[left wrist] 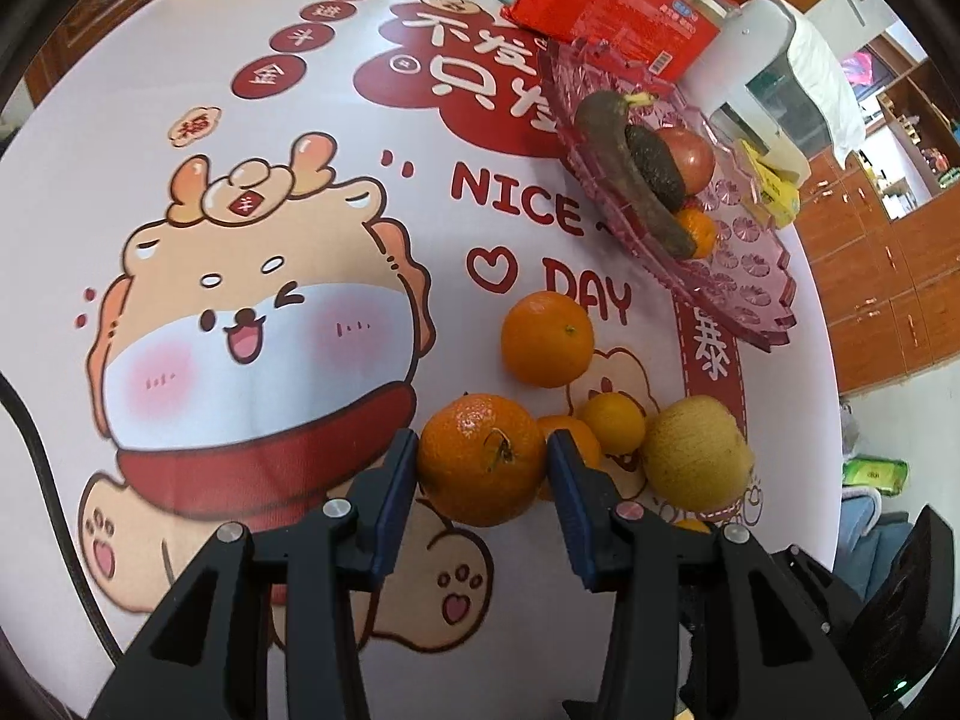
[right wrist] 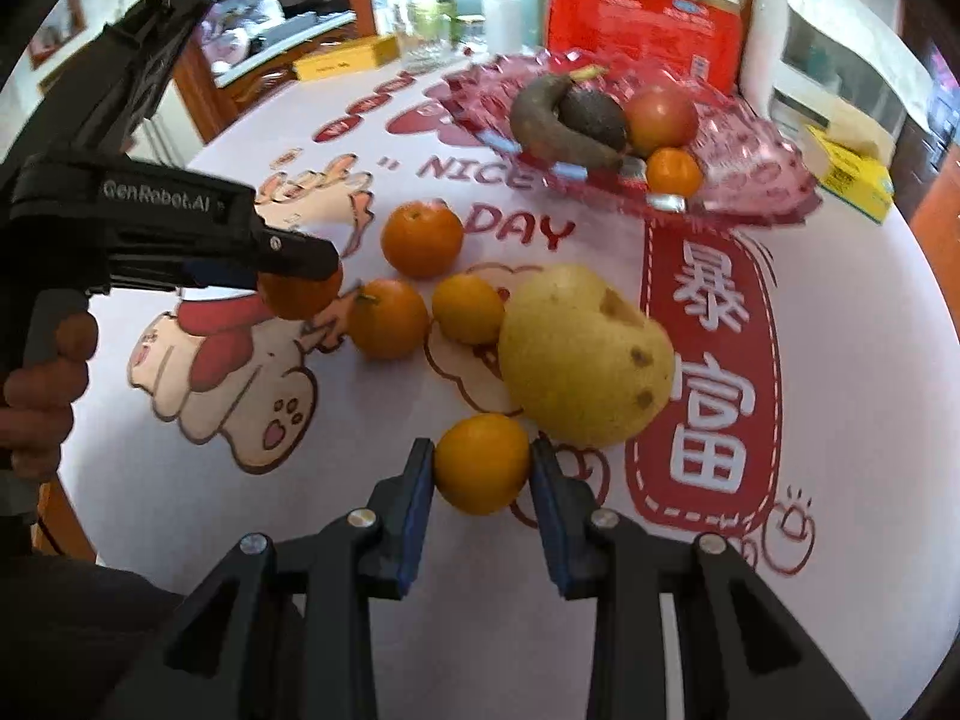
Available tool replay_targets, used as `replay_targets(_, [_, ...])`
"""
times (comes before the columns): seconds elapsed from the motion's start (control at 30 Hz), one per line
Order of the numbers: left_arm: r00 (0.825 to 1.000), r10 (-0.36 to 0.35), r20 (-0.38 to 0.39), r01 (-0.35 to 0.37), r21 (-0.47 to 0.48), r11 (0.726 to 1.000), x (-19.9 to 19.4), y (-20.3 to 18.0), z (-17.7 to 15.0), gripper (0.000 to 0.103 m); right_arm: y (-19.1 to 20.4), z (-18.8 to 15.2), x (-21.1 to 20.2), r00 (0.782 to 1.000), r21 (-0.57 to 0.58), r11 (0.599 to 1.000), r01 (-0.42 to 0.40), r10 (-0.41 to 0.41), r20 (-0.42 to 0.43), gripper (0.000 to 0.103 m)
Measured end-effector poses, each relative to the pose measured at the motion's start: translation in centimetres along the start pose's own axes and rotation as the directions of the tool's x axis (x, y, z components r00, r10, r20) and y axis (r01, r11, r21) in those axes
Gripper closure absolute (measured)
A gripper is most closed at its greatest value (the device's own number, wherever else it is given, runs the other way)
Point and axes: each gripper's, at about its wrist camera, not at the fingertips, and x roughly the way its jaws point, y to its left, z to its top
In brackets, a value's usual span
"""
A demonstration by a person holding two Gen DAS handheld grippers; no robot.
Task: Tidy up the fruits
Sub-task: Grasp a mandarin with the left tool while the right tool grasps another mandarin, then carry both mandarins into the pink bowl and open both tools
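Note:
My left gripper is shut on a large orange, held just above the printed tablecloth; the right wrist view shows the same grip from the side. My right gripper is shut on a smaller orange, next to a big yellow pear. Three more oranges lie on the cloth beyond. A pink glass fruit plate at the back right holds a dark curved fruit, an avocado, a red round fruit and a small orange.
Behind the plate stand a red packet, a white appliance and a yellow box. Bottles and a glass sit at the table's far edge. A person's hand grips the left gripper's handle.

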Motion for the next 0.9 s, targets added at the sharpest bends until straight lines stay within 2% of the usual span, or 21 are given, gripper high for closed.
replay_targets(0.43, [0.994, 0.031, 0.106, -0.029, -0.021, 0.999, -3.7, -5.3, -1.1, 0.061, -3.1, 3.4, -5.6, 0.986, -0.175, 0.975, -0.135, 0.149, 0.070, 0.071])
replay_targets(0.9, [0.980, 0.029, 0.199, -0.028, -0.007, 1.000, -4.6, -12.9, -0.2, 0.061, -9.0, 6.6, -8.0, 0.969, -0.288, 0.946, -0.152, 0.200, 0.143, 0.071])
